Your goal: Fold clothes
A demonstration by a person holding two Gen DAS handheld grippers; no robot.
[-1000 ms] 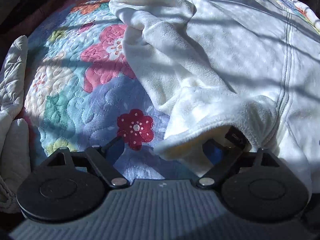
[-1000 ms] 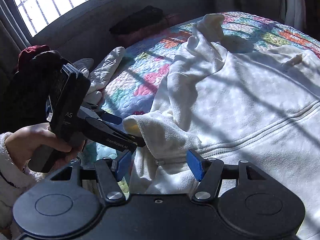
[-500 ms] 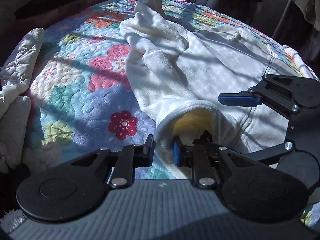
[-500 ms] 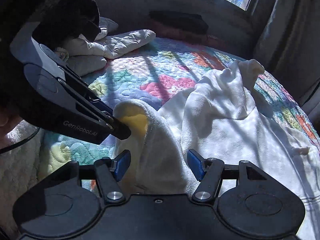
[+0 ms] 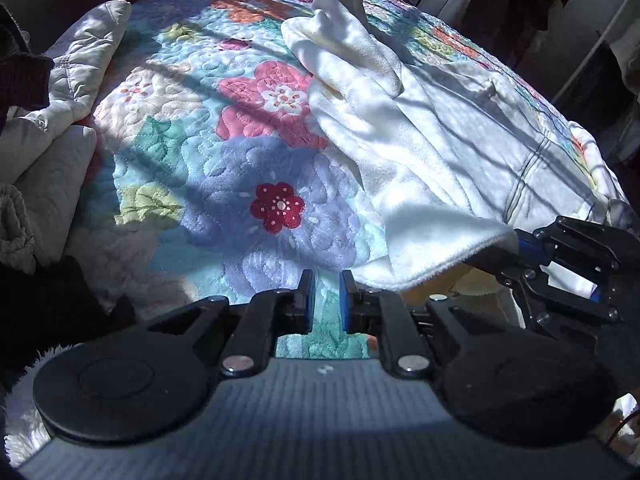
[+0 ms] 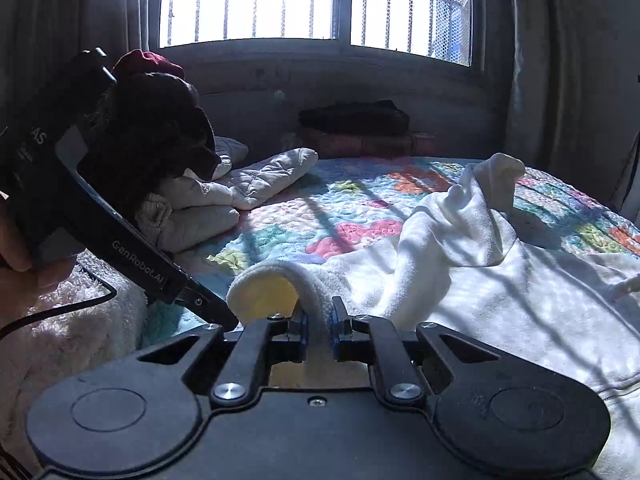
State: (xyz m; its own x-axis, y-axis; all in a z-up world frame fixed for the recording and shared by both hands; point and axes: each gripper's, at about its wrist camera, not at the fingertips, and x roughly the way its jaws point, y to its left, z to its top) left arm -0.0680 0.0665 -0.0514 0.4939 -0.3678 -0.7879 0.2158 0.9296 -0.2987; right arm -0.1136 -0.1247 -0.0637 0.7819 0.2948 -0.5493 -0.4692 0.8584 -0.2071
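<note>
Fleece (image 5: 432, 148), a white garment with a yellow lining, lies spread over the right half of the quilt (image 5: 224, 184), 1 sleeve bunched toward the far end. Half a second ago the left gripper (image 5: 323, 307) had its pads at the cuff (image 6: 280, 280) while the right one stood spread beside it; now the right gripper (image 6: 319, 327) pinches the cuff's edge and lifts it, and the left has let go, its fingers drawn near together with a narrow gap and nothing between them. My reading is a handover: the right tool now controls the sleeve, freeing the left for another hold. Sun through a barred window (image 6: 316, 4) stripes the flowered quilt. Pale padded clothes (image 6: 248, 184) pile at the left edge, dark ones behind.
</note>
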